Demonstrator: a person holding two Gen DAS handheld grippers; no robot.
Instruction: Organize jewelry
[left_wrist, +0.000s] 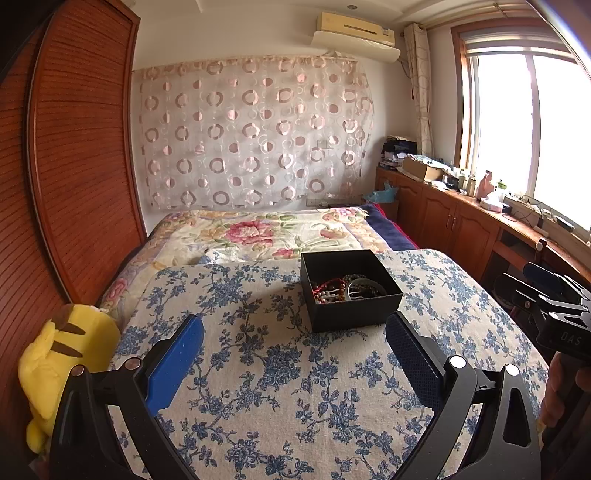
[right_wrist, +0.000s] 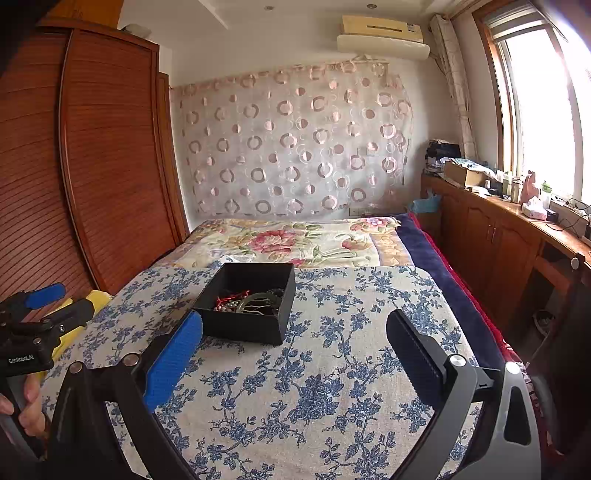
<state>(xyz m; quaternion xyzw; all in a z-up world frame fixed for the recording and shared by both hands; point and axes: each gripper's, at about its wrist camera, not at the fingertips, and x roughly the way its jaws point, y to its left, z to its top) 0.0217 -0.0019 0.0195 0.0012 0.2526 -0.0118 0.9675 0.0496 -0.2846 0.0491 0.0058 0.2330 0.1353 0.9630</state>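
Both claws stand with their jaws wide apart and hold nothing: the left claw (left_wrist: 295, 354) and the right claw (right_wrist: 295, 354) hover above the blue-flowered cloth (left_wrist: 280, 387), on the near side of the black box (left_wrist: 347, 291). This box sits open on the cloth, on the bed, and the jewelry (left_wrist: 345, 290) lies inside it in one mixed heap: red and brown bead strings, some pale beads and a dark curved piece like a hair comb. No piece lies on the cloth outside the box.

Such a scene fits two stages: the pieces are all gathered in the box, or they wait there to be taken out and sorted. The pictures do not settle which one.

If a claw must go into the box, I judge it should come from above, because the walls are high and the box looks light and could slide on the soft cloth. The other claw can steady the near wall. The strings seem tangled, so it is better to pinch one strand only and lift slowly; otherwise the neighbours may follow.

Some writing can be read: "GenRoboLAI", as well as I can read it, on the left device (right_wrist: 22, 359) in the right wrist view, and "DAS" on the right device (left_wrist: 570, 336) in the left wrist view. On the box I see no label.
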